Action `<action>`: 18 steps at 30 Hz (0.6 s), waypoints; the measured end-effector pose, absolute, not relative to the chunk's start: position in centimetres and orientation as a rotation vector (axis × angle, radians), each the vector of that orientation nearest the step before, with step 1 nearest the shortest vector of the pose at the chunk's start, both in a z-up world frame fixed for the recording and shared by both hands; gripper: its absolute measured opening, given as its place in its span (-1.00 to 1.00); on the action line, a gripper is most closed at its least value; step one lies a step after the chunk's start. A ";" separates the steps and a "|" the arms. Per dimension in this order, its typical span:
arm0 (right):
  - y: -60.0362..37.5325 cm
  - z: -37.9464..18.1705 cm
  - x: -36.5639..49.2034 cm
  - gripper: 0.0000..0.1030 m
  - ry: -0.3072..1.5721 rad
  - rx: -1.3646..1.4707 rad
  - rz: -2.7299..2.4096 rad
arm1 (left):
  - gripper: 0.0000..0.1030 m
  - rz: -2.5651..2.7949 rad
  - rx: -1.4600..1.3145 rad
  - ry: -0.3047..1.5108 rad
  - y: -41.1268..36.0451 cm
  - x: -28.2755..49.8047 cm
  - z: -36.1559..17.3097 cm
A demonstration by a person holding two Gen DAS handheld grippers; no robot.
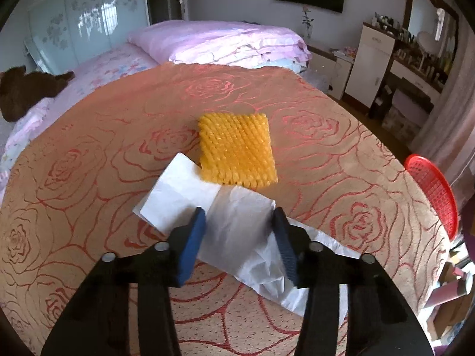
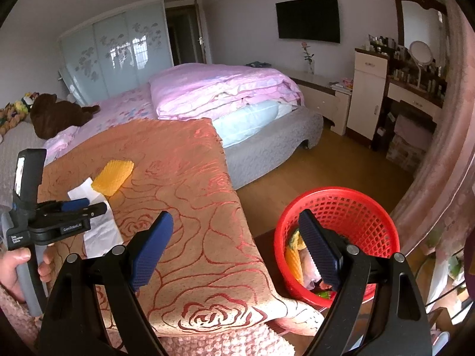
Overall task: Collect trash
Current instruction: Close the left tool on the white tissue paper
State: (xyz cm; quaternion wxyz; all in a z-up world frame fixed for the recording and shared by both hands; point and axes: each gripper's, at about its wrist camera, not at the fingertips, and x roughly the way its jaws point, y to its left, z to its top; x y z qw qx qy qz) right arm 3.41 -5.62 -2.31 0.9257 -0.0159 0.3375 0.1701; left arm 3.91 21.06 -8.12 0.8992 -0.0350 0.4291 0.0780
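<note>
A white paper tissue [image 1: 178, 190] lies flat on the rose-patterned tablecloth [image 1: 89, 178]. A yellow foam net sleeve [image 1: 237, 145] lies just beyond it, touching its far edge. My left gripper [image 1: 239, 212] is down on the tissue. Its blue fingers [image 1: 196, 231] stand apart with the paper between them, and they do not visibly pinch it. The right wrist view shows the same left gripper [image 2: 89, 204] over the tissue [image 2: 101, 231], held by a hand. My right gripper [image 2: 236, 216] hangs open and empty between the table's corner and the red basket [image 2: 371, 207].
The red mesh basket stands on the floor to the right of the table and holds several scraps. A bed with pink bedding [image 2: 222, 89] lies behind the table. White cabinets and a crowded dressing table [image 2: 415, 89] line the right wall.
</note>
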 end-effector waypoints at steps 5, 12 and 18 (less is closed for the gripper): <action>-4.9 -2.4 3.4 0.62 0.694 -0.043 0.362 | -0.65 0.167 -0.089 0.877 21.6 2.3 -8.1; -2.5 -2.5 4.2 0.62 0.715 -0.064 0.415 | -0.72 0.226 -0.125 0.842 23.5 -0.1 -7.2; 1.6 -2.4 5.9 0.62 0.734 -0.082 0.488 | -0.72 0.276 -0.137 0.812 24.9 -1.4 -6.3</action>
